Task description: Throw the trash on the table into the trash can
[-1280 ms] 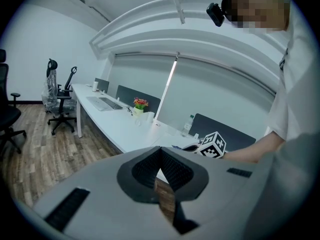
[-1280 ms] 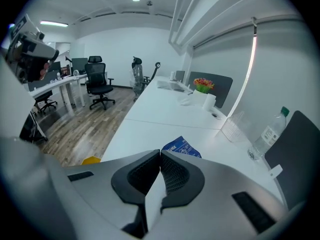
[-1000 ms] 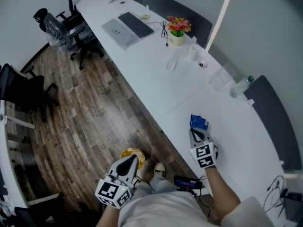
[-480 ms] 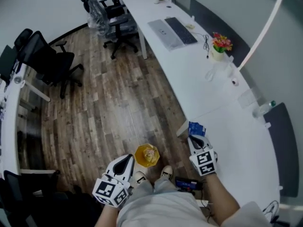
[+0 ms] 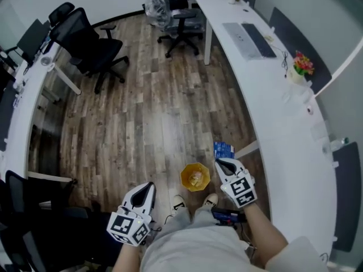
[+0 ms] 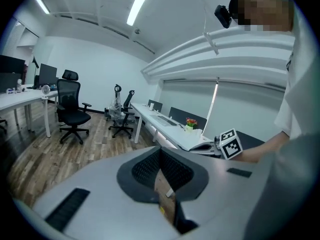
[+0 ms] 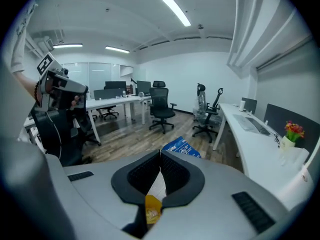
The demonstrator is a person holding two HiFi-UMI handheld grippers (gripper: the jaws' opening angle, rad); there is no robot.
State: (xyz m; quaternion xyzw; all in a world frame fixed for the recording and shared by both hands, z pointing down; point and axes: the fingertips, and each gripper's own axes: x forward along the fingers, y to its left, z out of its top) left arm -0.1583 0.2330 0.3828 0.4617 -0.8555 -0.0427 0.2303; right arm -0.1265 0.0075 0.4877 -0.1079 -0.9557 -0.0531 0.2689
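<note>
My right gripper (image 5: pixel 218 162) (image 7: pixel 160 153) is shut on a blue crinkled wrapper (image 5: pixel 223 149) (image 7: pixel 181 147) that sticks out past its tips. It hangs over the wooden floor, just left of the white table's edge (image 5: pixel 266 169). A small yellow trash can (image 5: pixel 195 177) with some rubbish inside stands on the floor close to the left of that gripper, in front of the person's shoes; it shows as a yellow patch (image 7: pixel 151 209) under the right jaws. My left gripper (image 5: pixel 150 185) (image 6: pixel 160 149) hovers further left over the floor, jaws shut with nothing seen between them.
The long white table (image 5: pixel 289 135) runs along the right with a keyboard (image 5: pixel 256 37), a flower pot (image 5: pixel 302 66) and small items. Black office chairs (image 5: pixel 91 47) stand on the floor at the back, another (image 5: pixel 177 11) by the table's far end. A second white desk (image 5: pixel 22 95) lines the left.
Both grippers have swung left, away from the table and out over the floor, the right one carrying the blue wrapper. The trash can now sits beside the right gripper instead of the left.
</note>
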